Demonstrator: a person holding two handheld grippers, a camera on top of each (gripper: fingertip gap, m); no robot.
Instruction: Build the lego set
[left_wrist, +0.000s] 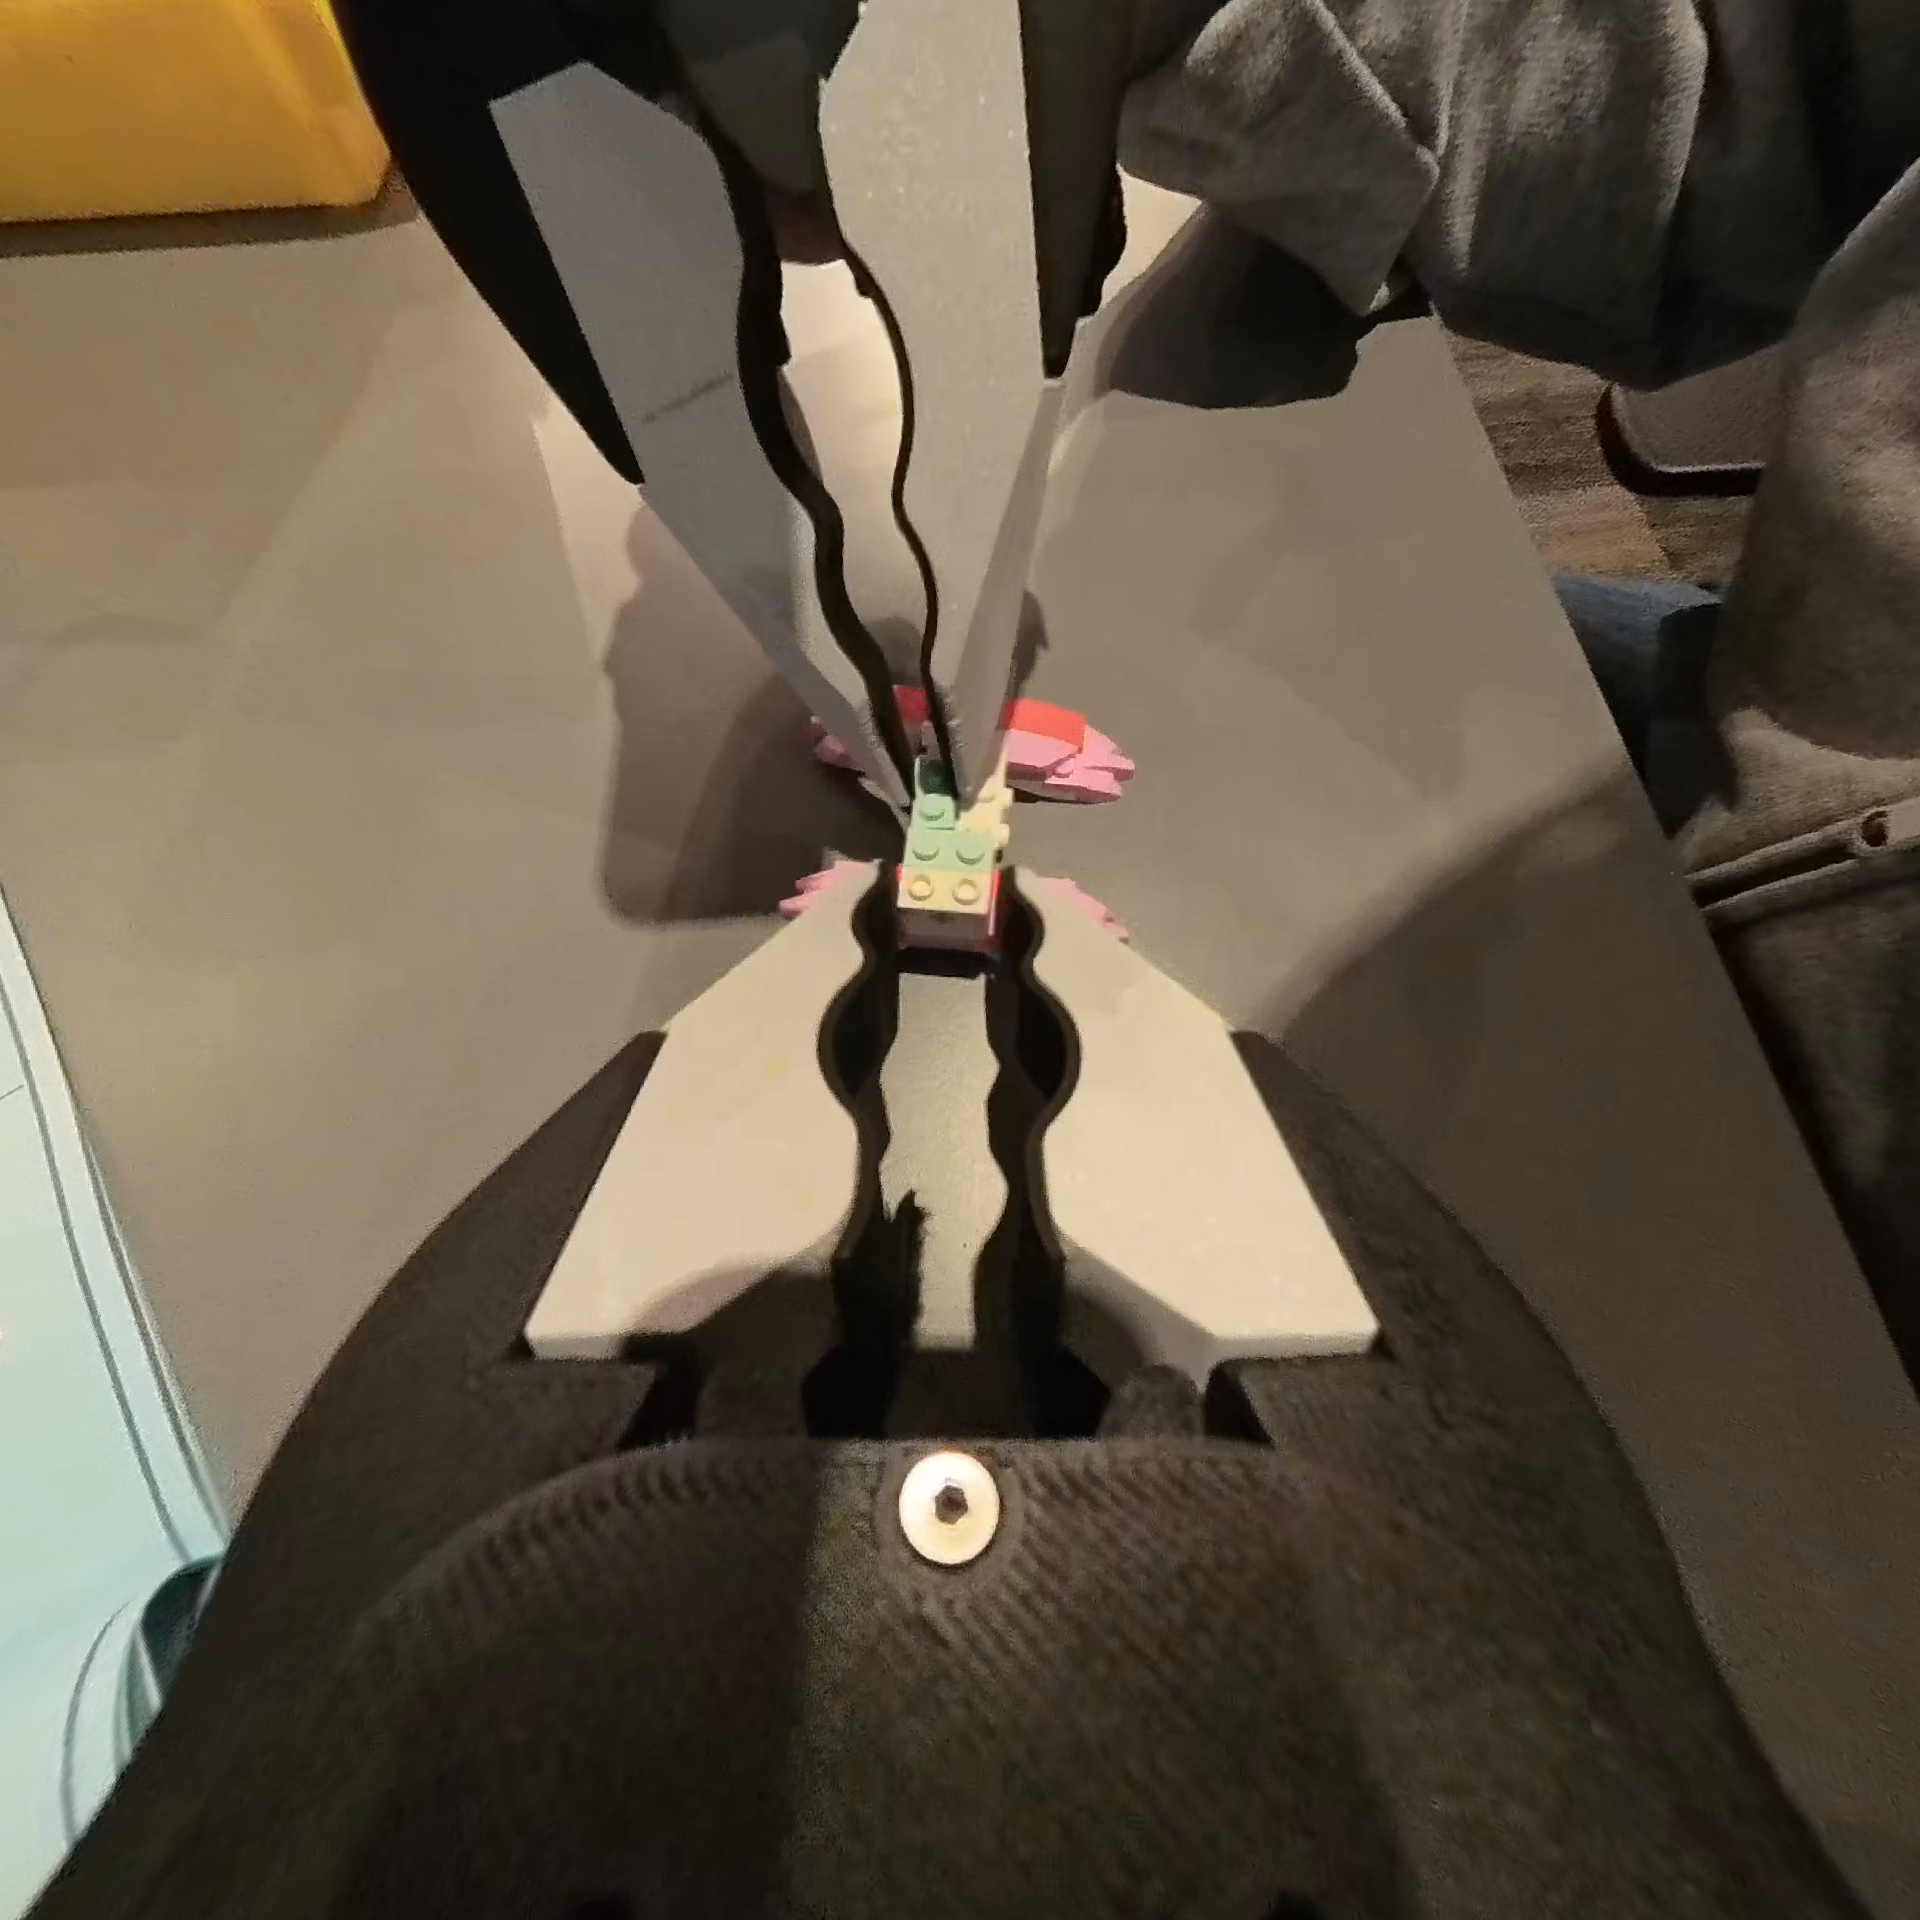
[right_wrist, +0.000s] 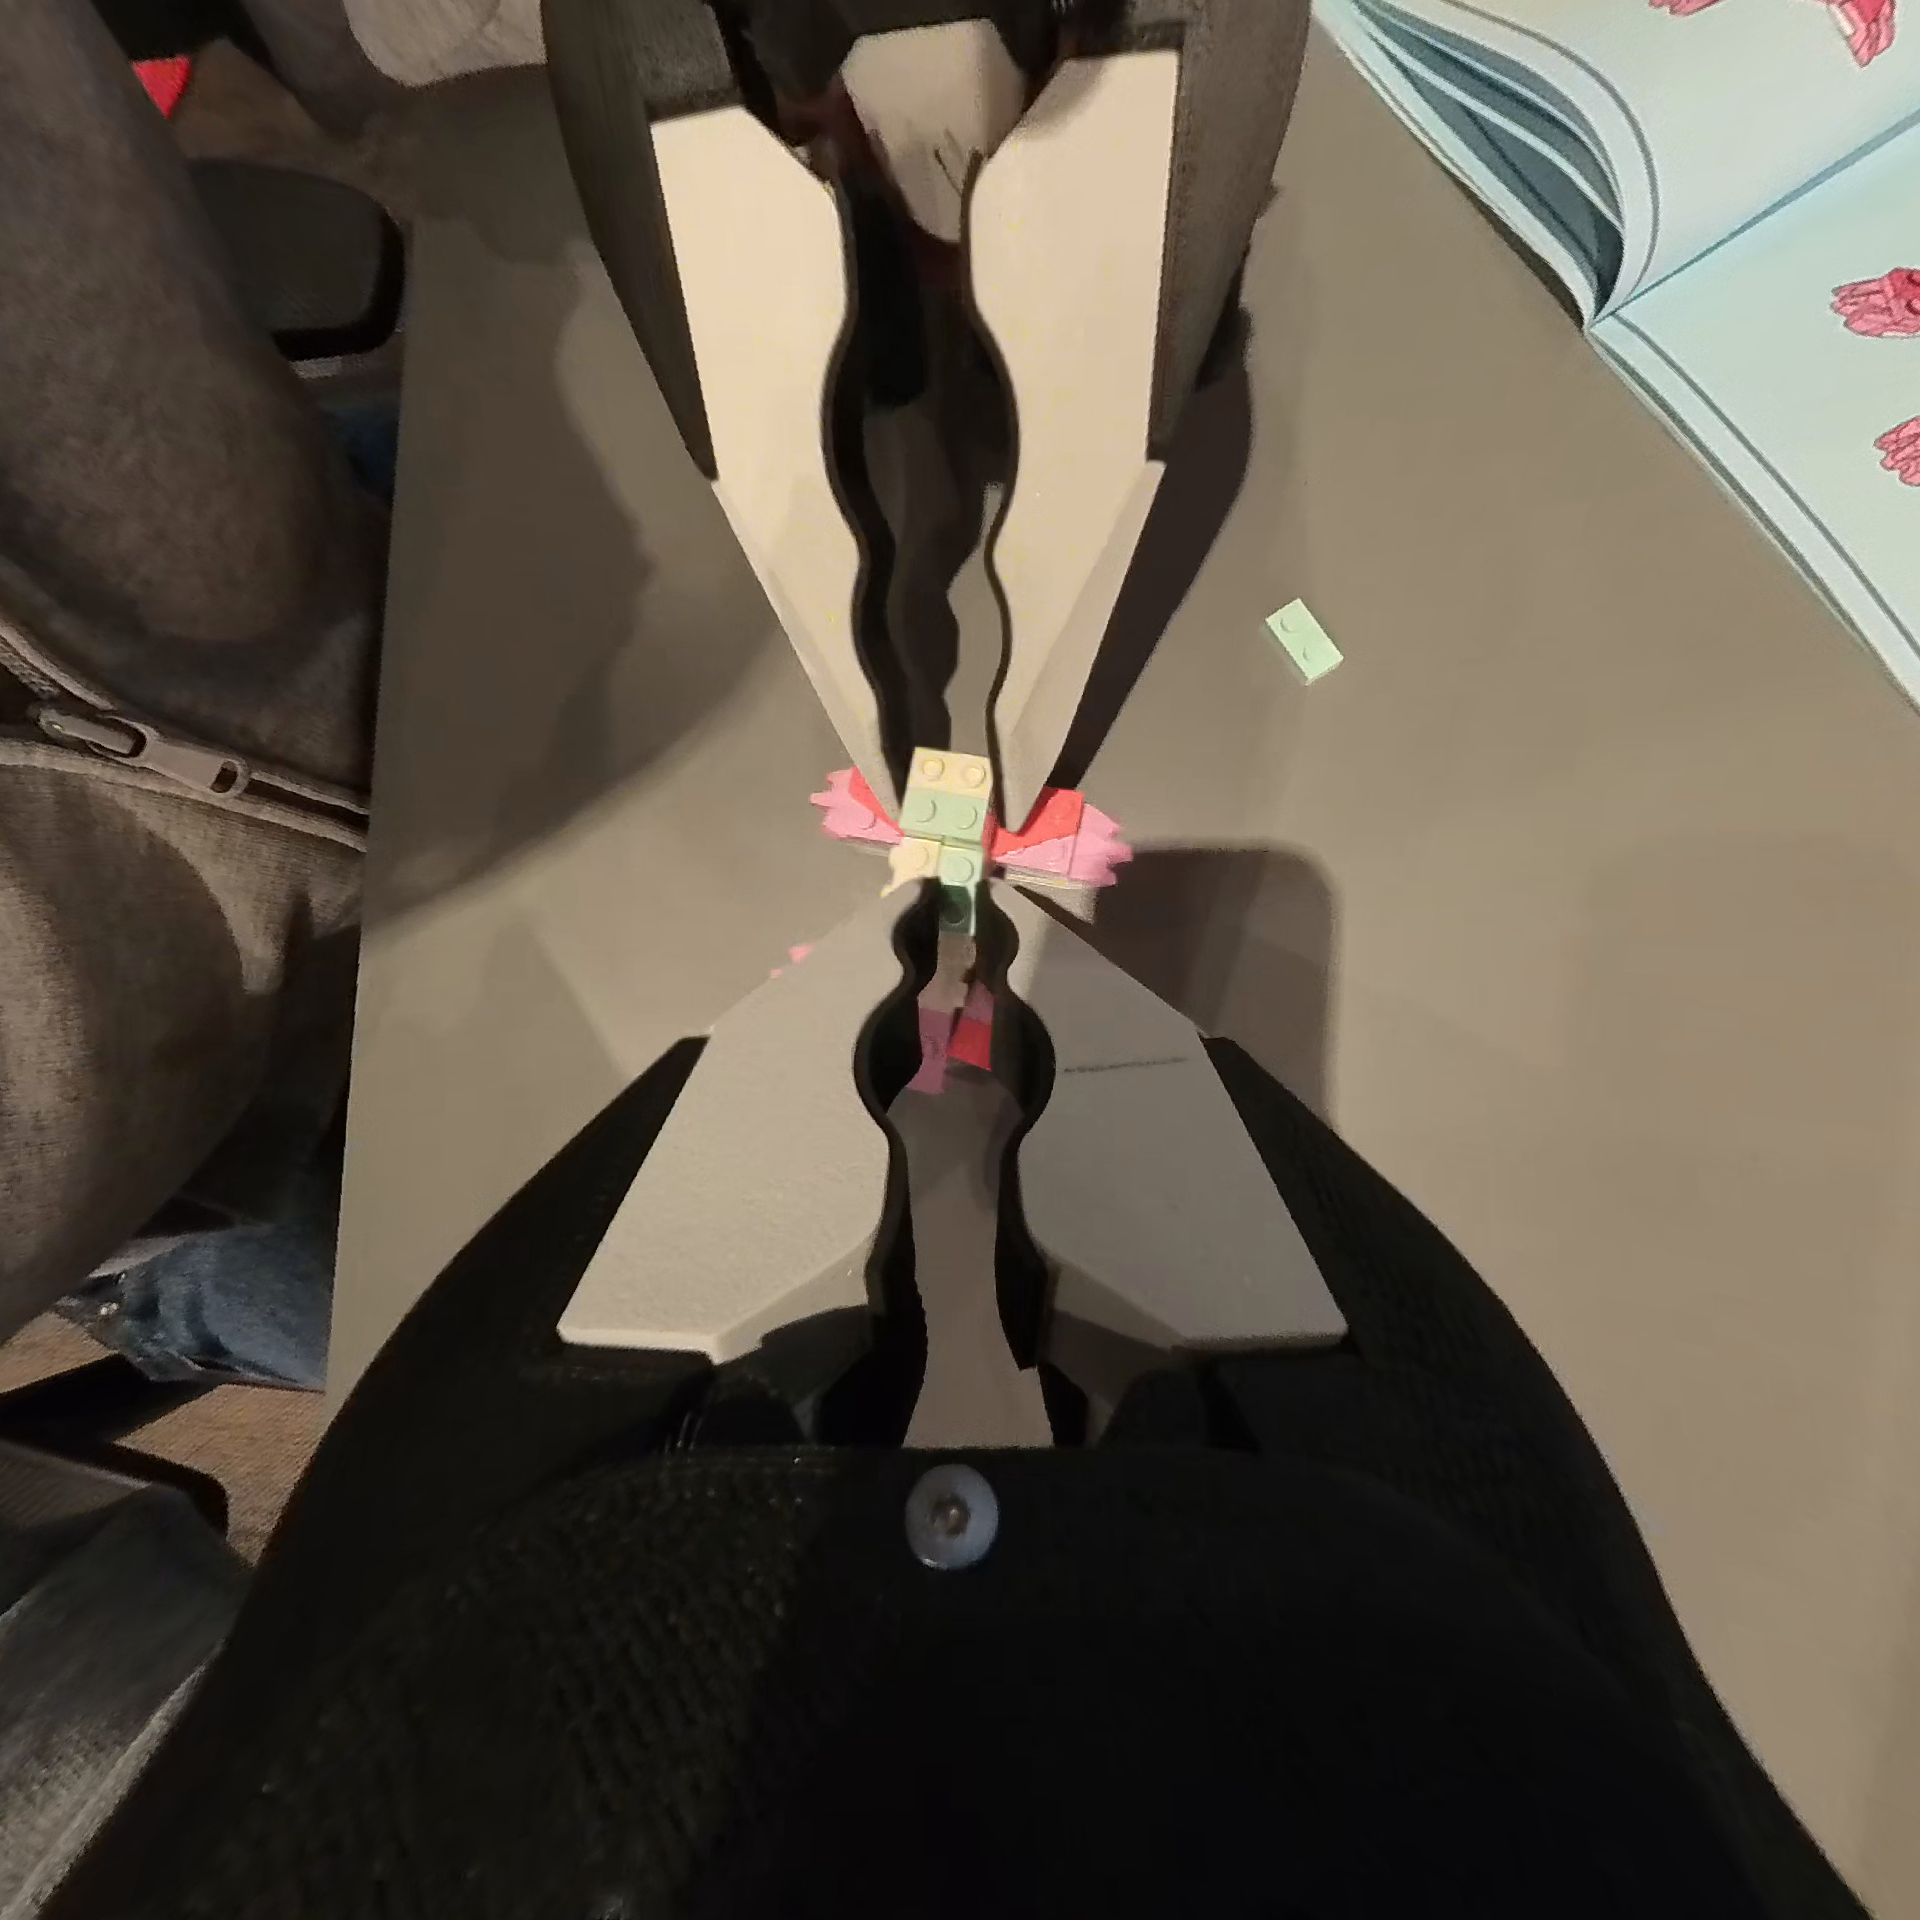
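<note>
Both tongs, left (left_wrist: 945, 904) and right (right_wrist: 951, 904), clamped on light, brittle lego model (left_wrist: 951, 868) at frame centre; best gripped by stiff core, not pink wings.

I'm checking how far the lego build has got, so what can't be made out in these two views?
- Lego model: its underside and lower bricks, left wrist view, hidden by the left claw.
- Pink and red side pieces: shape unclear, right wrist view, blurred and partly covered by the right claw.
- Open instruction booklet: cut off by the right edge, right wrist view.
</note>
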